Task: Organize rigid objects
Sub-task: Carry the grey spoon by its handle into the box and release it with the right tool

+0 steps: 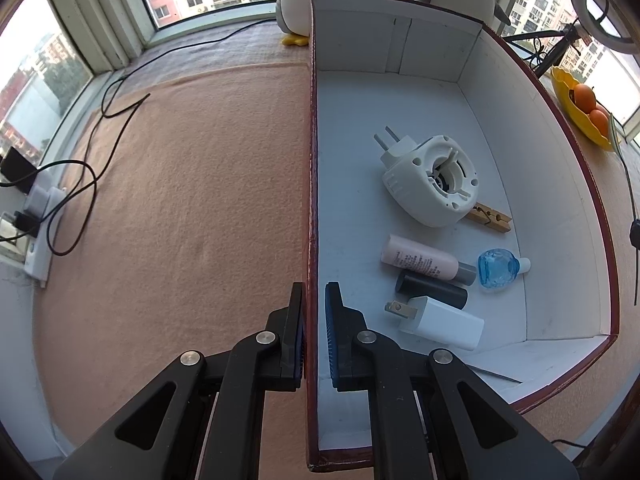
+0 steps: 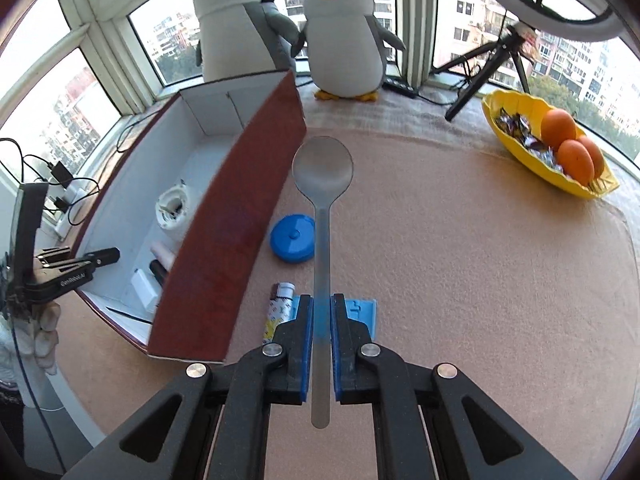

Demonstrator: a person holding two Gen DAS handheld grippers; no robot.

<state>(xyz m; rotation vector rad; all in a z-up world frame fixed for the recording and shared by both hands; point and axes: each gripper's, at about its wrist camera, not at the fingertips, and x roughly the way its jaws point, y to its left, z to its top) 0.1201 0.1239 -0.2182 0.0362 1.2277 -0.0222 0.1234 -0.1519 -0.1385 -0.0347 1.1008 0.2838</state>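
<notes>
My left gripper is shut on the left wall of the red box, one finger on each side. Inside lie a white plug-in device, a wooden clothespin, a pink tube, a blue bottle, a black cylinder and a white charger. My right gripper is shut on a translucent grey spoon and holds it above the mat, right of the box. A blue round lid, a patterned tube and a blue flat piece lie on the mat.
Two plush penguins stand behind the box. A yellow bowl with oranges sits at the right. A tripod stands at the back. A power strip with cables lies on the left sill.
</notes>
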